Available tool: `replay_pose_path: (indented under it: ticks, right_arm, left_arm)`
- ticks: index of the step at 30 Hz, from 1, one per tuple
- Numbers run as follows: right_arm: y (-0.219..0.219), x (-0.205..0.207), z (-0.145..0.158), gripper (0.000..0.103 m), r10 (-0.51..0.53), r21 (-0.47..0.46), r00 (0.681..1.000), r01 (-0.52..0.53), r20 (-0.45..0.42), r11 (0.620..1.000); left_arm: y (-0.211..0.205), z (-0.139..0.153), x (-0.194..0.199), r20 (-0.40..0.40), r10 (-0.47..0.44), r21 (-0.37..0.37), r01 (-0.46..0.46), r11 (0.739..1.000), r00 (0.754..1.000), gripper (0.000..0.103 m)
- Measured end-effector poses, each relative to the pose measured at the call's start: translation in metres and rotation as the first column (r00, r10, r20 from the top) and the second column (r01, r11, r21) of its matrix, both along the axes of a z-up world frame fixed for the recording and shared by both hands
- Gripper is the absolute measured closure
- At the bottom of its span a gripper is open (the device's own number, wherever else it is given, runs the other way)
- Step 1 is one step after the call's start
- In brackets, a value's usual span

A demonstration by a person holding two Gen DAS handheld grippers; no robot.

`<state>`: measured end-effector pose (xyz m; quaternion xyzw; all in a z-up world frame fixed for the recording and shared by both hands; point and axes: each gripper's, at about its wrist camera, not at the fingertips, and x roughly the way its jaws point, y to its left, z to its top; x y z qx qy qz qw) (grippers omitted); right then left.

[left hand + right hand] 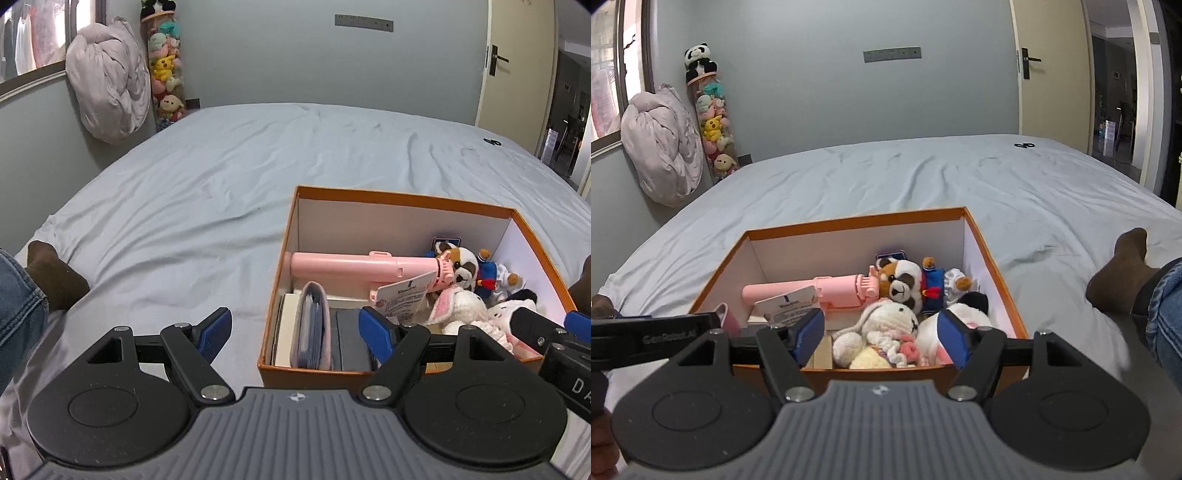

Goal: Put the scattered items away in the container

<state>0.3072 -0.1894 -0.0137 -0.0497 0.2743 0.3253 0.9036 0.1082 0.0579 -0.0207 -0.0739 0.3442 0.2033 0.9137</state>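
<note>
Hand-held gripper [882,338] R open over box [849,221]; pink tube [798,290] lies crosswise.

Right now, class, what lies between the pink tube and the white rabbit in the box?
A white printed tag on the pink tube, beside the rabbit; the right wrist view shows it.

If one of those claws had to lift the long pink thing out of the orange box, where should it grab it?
Probably on the bare middle of the pink tube, coming down from above with the fingers either side of its length. It lies flat on top of the other things, and that stretch is smooth, narrow and uncovered. Its right end is crowded by the plush toys and a paper tag, so I would avoid that end.
</note>
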Motion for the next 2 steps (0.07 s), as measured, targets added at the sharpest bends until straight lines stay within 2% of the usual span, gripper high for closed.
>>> replay_pose_path:
  ticks: [2]
  right_arm:
    - [-0.0002,0.0000,0.0000,0.033,0.002,0.001,1.000,-0.002,-0.001,1.000]
  left_arm:
    - [0.0004,0.0025,-0.0007,0.004,0.002,-0.014,-0.002,1.000,1.000,0.014]
